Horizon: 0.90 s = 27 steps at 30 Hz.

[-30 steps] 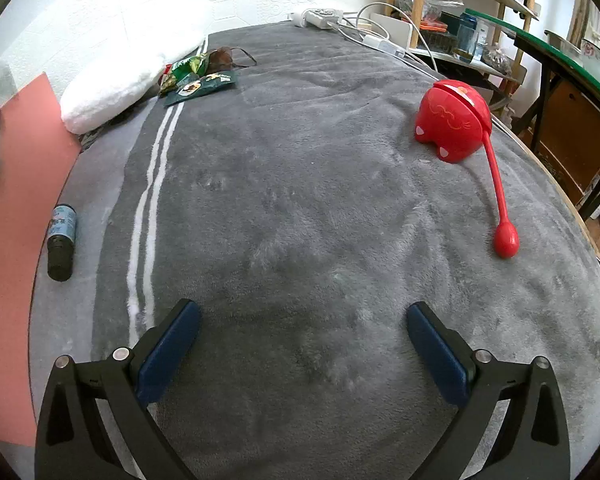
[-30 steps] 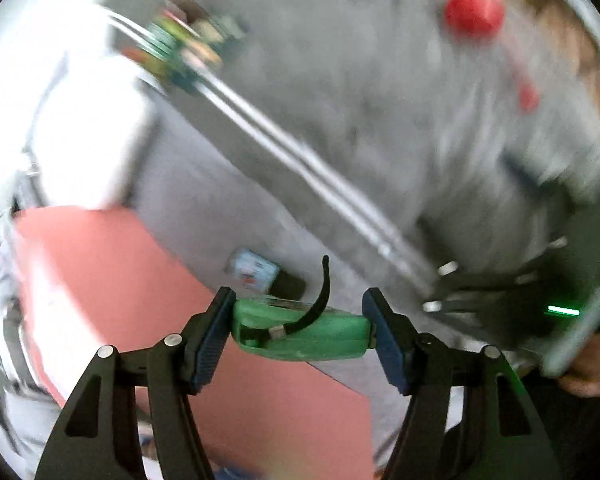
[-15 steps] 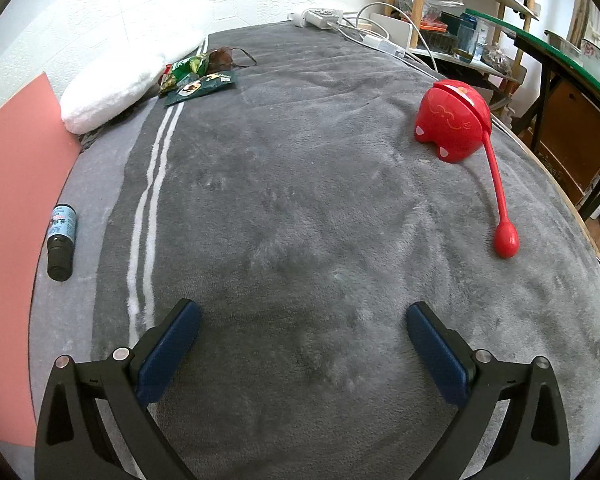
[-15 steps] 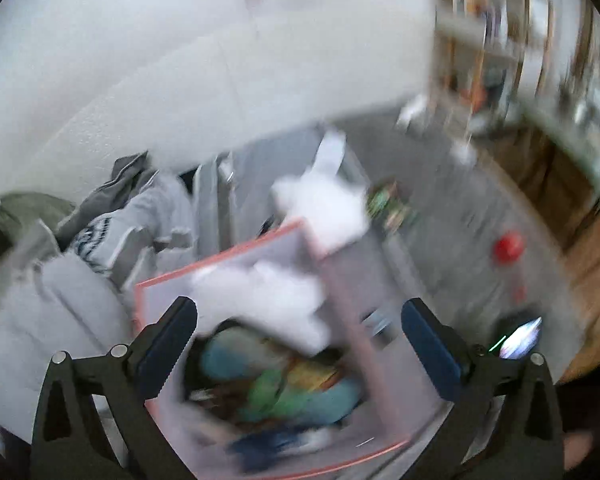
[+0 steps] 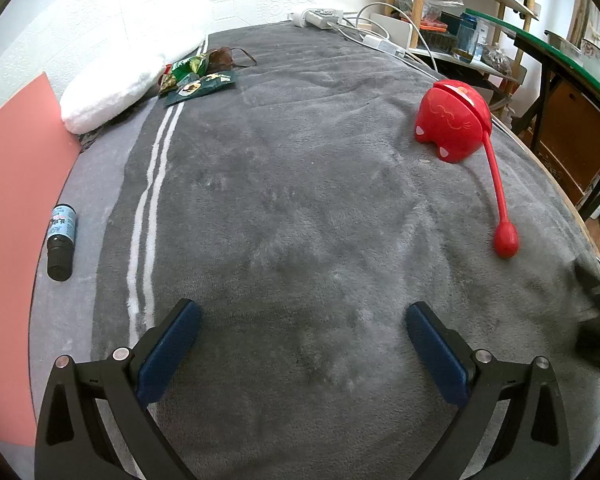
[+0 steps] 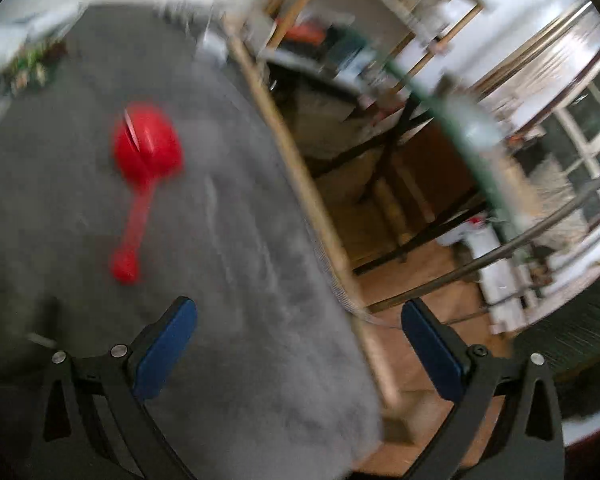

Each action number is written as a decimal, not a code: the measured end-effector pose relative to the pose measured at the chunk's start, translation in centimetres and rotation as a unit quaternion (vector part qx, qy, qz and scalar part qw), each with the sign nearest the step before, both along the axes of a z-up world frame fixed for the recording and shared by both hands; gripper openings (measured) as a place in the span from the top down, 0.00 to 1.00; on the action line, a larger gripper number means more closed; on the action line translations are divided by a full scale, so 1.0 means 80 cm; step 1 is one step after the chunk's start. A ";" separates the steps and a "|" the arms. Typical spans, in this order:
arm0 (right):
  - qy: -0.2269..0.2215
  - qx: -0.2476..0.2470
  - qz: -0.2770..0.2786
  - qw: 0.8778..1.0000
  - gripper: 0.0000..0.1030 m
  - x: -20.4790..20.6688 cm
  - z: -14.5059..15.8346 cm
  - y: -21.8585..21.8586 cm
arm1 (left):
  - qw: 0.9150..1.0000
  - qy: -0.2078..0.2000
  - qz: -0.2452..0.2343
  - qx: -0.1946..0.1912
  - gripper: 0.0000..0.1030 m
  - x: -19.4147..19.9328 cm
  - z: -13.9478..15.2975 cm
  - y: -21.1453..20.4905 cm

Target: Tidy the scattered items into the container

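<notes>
A red cat-shaped toy with a long ball-tipped handle (image 5: 454, 124) lies on the grey blanket (image 5: 300, 208) at the right; the blurred right wrist view shows this toy (image 6: 146, 152) ahead and to the left. A small dark bottle (image 5: 61, 242) lies at the left beside the pink container wall (image 5: 8, 208). Green snack packets (image 5: 196, 80) and sunglasses (image 5: 224, 56) rest far back. My left gripper (image 5: 300, 344) hovers open over bare blanket. My right gripper (image 6: 300, 344) is open and holds nothing, over the bed's right edge.
A white pillow (image 5: 112, 84) lies at the back left. A power strip and cables (image 5: 328, 20) sit at the far edge. Wooden shelves (image 5: 460, 8), a glass-topped table (image 5: 560, 60) and wooden floor (image 6: 400, 240) are past the bed's right side.
My right gripper let go of the green item over the pink container, opened wide, then swung right to the bed's edge near the red toy. The left gripper stayed still.
</notes>
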State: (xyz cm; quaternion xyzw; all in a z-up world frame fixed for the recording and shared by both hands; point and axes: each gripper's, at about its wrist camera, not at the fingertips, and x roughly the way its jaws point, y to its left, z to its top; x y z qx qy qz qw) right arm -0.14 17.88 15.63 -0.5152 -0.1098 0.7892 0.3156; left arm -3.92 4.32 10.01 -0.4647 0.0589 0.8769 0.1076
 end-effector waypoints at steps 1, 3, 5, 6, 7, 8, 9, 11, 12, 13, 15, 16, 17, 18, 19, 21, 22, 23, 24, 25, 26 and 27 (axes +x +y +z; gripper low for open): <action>0.002 -0.013 0.000 1.000 0.00 0.004 -0.010 0.008 | 1.000 0.000 0.000 -0.001 0.00 -0.001 0.000 -0.002; 0.042 -0.041 0.027 0.998 0.01 -0.005 -0.029 0.013 | 1.000 0.000 0.000 0.000 0.00 -0.001 0.000 0.002; 0.058 -0.036 0.053 0.996 0.01 -0.026 -0.028 0.006 | 1.000 0.000 0.000 -0.001 0.00 -0.002 0.000 0.002; 0.057 -0.039 0.069 0.995 0.01 -0.039 -0.026 0.000 | 1.000 0.000 -0.001 0.000 0.00 -0.001 0.000 0.002; 0.059 -0.050 0.092 0.993 0.00 -0.056 -0.023 -0.005 | 1.000 0.000 0.000 0.000 0.00 -0.001 0.000 0.002; 0.062 -0.066 0.113 0.989 0.00 -0.078 -0.021 -0.008 | 1.000 0.000 0.000 0.000 0.00 -0.001 0.000 0.002; 0.067 -0.081 0.126 0.987 0.00 -0.099 -0.020 -0.009 | 1.000 0.000 0.000 0.000 0.00 -0.001 0.000 0.002; 0.071 -0.102 0.144 0.982 0.00 -0.131 -0.025 -0.007 | 1.000 0.000 0.000 0.000 0.00 -0.001 0.000 0.002; 0.077 -0.110 0.147 0.980 0.00 -0.143 -0.024 -0.005 | 1.000 0.000 0.000 0.000 0.00 -0.001 0.000 0.002; 0.097 -0.132 0.149 0.975 0.00 -0.157 -0.022 -0.003 | 1.000 0.000 0.000 -0.001 0.00 -0.001 0.000 0.002; 0.115 -0.174 0.166 0.964 0.00 -0.161 -0.027 -0.002 | 1.000 0.000 0.000 -0.001 0.00 -0.001 0.000 0.003; 0.102 -0.202 0.180 0.957 0.00 -0.162 -0.031 -0.005 | 1.000 0.001 -0.002 -0.001 0.00 -0.001 0.000 0.003; 0.072 -0.222 0.185 0.955 0.00 -0.159 -0.046 -0.008 | 1.000 0.000 -0.004 -0.004 0.00 -0.001 -0.001 0.003; 0.076 -0.219 0.181 0.956 0.00 -0.149 -0.052 -0.012 | 1.000 0.003 -0.005 -0.005 0.00 0.001 -0.001 0.003; 0.106 -0.215 0.180 0.954 0.00 -0.130 -0.049 -0.013 | 1.000 0.001 -0.005 -0.001 0.00 0.000 0.000 0.001; 0.128 -0.221 0.179 0.950 0.00 -0.109 -0.046 -0.012 | 1.000 0.001 -0.005 0.001 0.00 -0.001 -0.001 -0.001; 0.124 -0.227 0.178 0.950 0.00 -0.111 -0.048 -0.010 | 1.000 0.001 -0.005 -0.002 0.00 -0.001 -0.001 -0.001; 0.111 -0.231 0.173 0.951 0.00 -0.119 -0.050 -0.008 | 1.000 0.001 -0.005 -0.003 0.00 -0.001 -0.001 -0.002; 0.106 -0.229 0.172 0.952 0.00 -0.123 -0.051 -0.009 | 1.000 0.001 -0.005 -0.002 0.00 -0.002 -0.001 -0.004; 0.107 -0.220 0.174 0.954 0.00 -0.120 -0.050 -0.013 | 1.000 0.001 -0.005 -0.001 0.00 -0.001 -0.001 -0.005; 0.107 -0.211 0.176 0.956 0.00 -0.120 -0.050 -0.017 | 1.000 0.001 -0.005 -0.002 0.00 0.002 0.000 -0.004; 0.105 -0.209 0.176 0.956 0.00 -0.118 -0.050 -0.018 | 1.000 0.001 -0.005 -0.002 0.00 0.003 0.000 -0.004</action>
